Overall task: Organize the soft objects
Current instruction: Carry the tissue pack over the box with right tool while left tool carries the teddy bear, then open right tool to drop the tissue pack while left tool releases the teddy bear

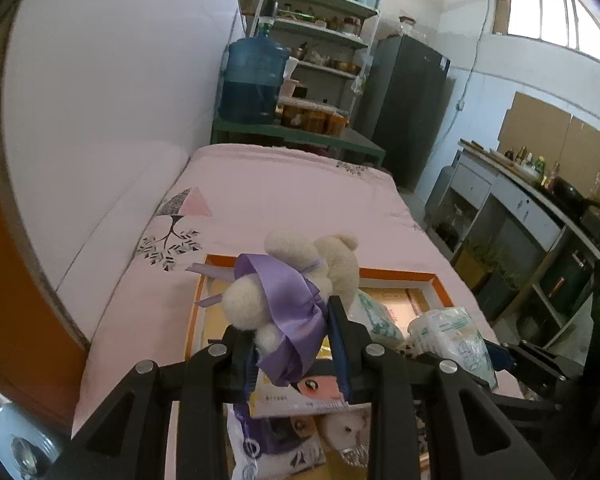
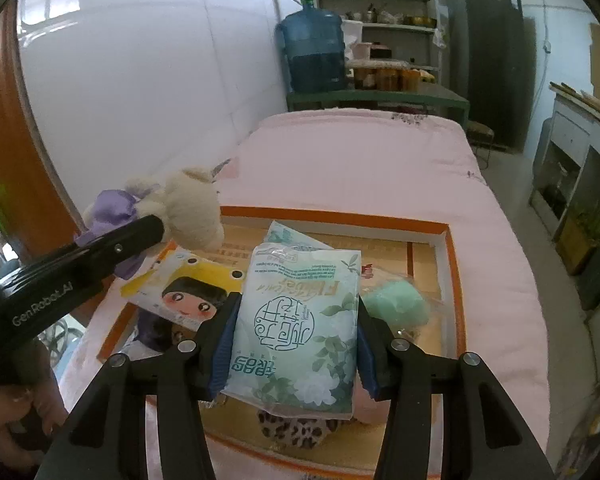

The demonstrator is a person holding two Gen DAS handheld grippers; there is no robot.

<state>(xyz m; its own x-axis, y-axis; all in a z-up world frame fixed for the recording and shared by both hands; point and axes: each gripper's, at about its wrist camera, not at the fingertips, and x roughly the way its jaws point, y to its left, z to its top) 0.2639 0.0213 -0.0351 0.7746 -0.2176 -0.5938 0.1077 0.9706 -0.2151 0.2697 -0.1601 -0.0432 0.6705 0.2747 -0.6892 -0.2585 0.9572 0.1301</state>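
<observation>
The left gripper (image 1: pixel 296 344) clamps the bear (image 1: pixel 300 280); the right gripper (image 2: pixel 294 344) clamps a tissue pack (image 2: pixel 300 320). Both hang over the tray (image 2: pixel 452 248), the pack lengthwise, apparently lower.

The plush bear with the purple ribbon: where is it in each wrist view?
Left wrist: plush bear at centre, gripped between the left gripper fingers, above the orange-rimmed tray.
Right wrist: plush bear at left of centre, at the tip of the other gripper's black finger.
Shared landmark: blue water jug beyond the bed.
</observation>
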